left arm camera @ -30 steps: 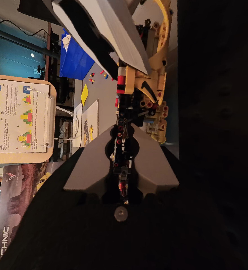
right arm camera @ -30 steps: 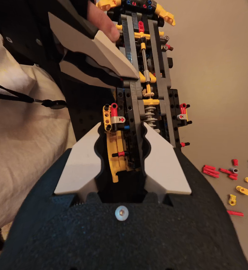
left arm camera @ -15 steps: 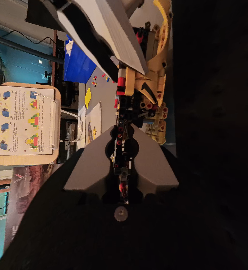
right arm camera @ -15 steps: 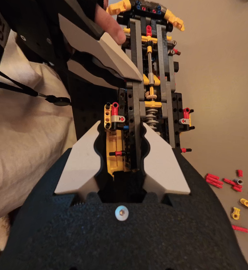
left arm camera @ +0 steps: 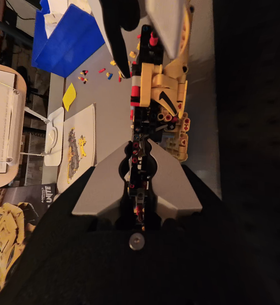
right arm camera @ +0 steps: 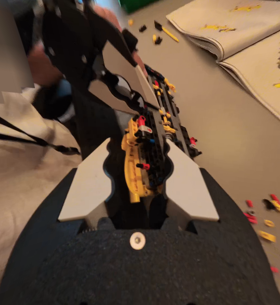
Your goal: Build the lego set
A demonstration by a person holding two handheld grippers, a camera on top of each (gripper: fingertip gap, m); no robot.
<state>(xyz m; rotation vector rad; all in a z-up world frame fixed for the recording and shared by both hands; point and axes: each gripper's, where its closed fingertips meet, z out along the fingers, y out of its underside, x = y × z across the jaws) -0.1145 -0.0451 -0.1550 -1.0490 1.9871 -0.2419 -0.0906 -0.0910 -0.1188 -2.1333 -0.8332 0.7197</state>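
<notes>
Where the two views meet: a half-built lego model [left arm camera: 152, 99], a long black and grey frame with yellow body panels and red pins, is held off the tabletop [right arm camera: 218, 115] between both tongs.
Model in left wrist view: it runs up the centre of the frame, edge-on, the yellow panels on its right side.
Model in right wrist view [right arm camera: 152, 148]: it slants from lower centre toward upper centre, a yellow curved panel on its left, grey beams and a drive shaft on its right.
Left tongs [left arm camera: 140, 145]: clamped on the thin black beam at the model's near end; in the right wrist view they [right arm camera: 150, 105] come in from the upper left and grip the model's far part.
Right tongs [right arm camera: 138, 143]: closed on the near end of the model, the right finger against the black beams; a gap shows between the left finger and the yellow panel. In the left wrist view they [left arm camera: 146, 62] reach down from the top of the frame.
Hand [right arm camera: 136, 56]: fingertips show behind the left tongs, upper centre.
Loose pieces [right arm camera: 259, 214]: small red, yellow and black parts, lower right on the tabletop; more [left arm camera: 103, 72] in the upper centre of the left wrist view.
Instruction booklet [right arm camera: 235, 41]: open, upper right.
Blue bin [left arm camera: 65, 42]: upper left of the left wrist view.
Set box [left arm camera: 12, 222]: lower left, with a yellow car pictured.
Motion blur: the right wrist view is smeared.
</notes>
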